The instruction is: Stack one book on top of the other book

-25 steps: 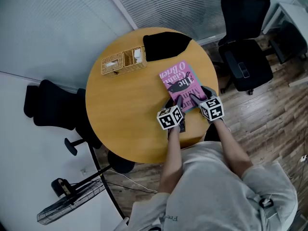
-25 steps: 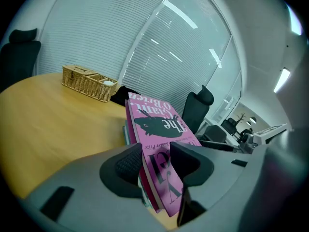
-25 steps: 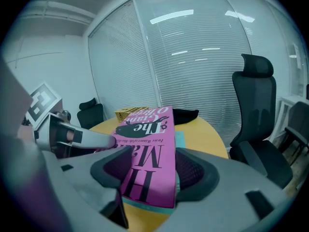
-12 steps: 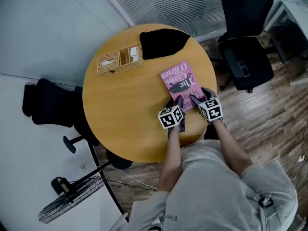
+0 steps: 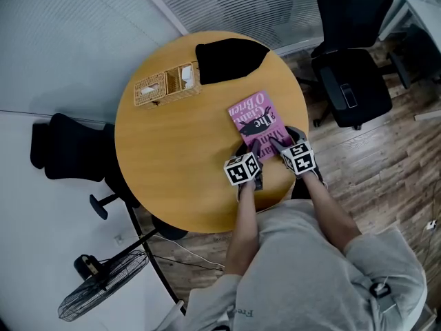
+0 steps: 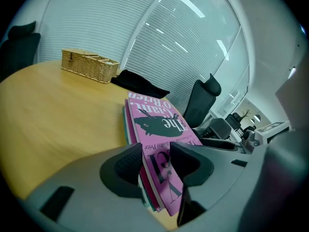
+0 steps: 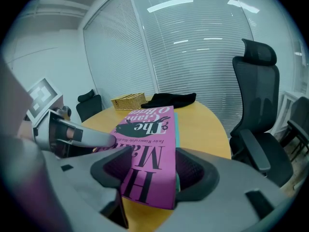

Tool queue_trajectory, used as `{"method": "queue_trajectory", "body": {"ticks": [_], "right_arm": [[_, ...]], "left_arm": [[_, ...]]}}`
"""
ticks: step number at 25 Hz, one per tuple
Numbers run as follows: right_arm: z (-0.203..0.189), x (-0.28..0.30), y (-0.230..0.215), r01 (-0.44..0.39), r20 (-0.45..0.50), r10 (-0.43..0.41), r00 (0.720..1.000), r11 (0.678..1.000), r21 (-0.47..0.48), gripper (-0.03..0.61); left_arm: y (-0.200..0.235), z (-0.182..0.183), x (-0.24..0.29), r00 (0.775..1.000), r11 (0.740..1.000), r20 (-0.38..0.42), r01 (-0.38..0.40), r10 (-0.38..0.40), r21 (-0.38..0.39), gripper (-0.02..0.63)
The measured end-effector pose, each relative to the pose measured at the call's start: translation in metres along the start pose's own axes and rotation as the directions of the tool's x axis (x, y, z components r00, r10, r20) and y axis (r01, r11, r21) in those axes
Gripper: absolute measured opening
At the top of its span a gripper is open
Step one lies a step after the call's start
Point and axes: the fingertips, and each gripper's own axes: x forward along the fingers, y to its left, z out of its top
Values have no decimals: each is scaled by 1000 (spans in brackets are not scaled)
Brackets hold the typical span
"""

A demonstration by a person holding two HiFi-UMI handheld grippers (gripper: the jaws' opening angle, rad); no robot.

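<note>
A pink book (image 5: 256, 118) lies on the right part of the round wooden table (image 5: 179, 157). Both grippers hold its near end. My left gripper (image 5: 252, 147) is shut on the near left corner, and my right gripper (image 5: 284, 138) is shut on the near right corner. In the left gripper view the pink book (image 6: 159, 122) runs between the jaws of the left gripper (image 6: 157, 161), with the edge of a teal book (image 6: 126, 124) showing under it. In the right gripper view the pink cover (image 7: 147, 124) fills the gap of the right gripper (image 7: 149, 170), and the teal edge (image 7: 177, 124) shows along its right side.
A wicker basket (image 5: 167, 85) and a black cloth (image 5: 227, 59) sit at the table's far side. A black office chair (image 5: 351, 61) stands at the right and another (image 5: 69, 157) at the left. A floor fan (image 5: 96, 298) is at lower left.
Both grippers have sunk a little toward the table with the pink book between them. Their hold on it is unchanged.
</note>
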Motion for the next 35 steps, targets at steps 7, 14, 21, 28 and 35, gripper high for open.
{"method": "queue_trajectory", "body": {"ticks": [7,14,21,28,35], "right_arm": [[-2,0,-1,16,-3,-16,1000,1000,11,293],[7,-1,-2,-1,31,2,1000,999,-37,291],[7,-26,-3,21,55,-19,998,999,-26,291],[20,-36,24,40,84,-37,996,998,-38,291],[23,-55,49,65,129,-61,990,998,-19,291]], "left_arm": [[0,-1,3,1000,1000,-5,15,-15,10,198],[4,6,-5,999,998,30,35,-37,50,199],[-4,26,-36,994,987,98,40,-55,153,199],[1,29,-72,987,963,118,70,-104,262,199],[1,20,-100,981,940,119,111,-156,322,199]]}}
